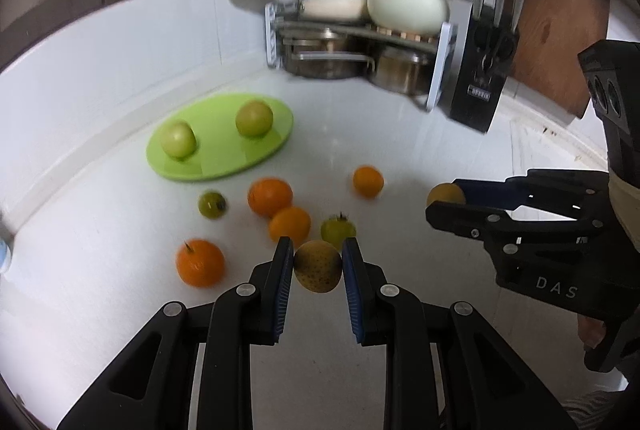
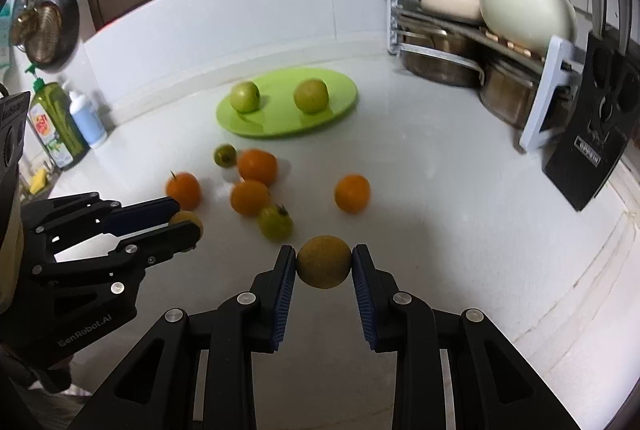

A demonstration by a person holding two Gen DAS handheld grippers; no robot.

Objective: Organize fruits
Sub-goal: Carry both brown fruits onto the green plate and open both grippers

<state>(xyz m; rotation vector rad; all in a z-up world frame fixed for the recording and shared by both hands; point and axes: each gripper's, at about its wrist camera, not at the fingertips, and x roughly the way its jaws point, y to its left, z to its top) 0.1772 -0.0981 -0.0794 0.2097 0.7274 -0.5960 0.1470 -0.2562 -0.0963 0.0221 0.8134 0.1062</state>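
My left gripper is shut on a speckled yellow-brown fruit, held just above the white counter. My right gripper is shut on a second yellow-brown fruit. Each gripper also shows in the other's view: the right gripper with its fruit, the left gripper with its fruit. A lime green plate farther back carries two green apples. Several oranges and two small green fruits lie loose between plate and grippers.
A metal rack with cream pots and steel pans stands at the back right. Beside it are a black knife block and a wooden board. Bottles stand at the far left by the wall.
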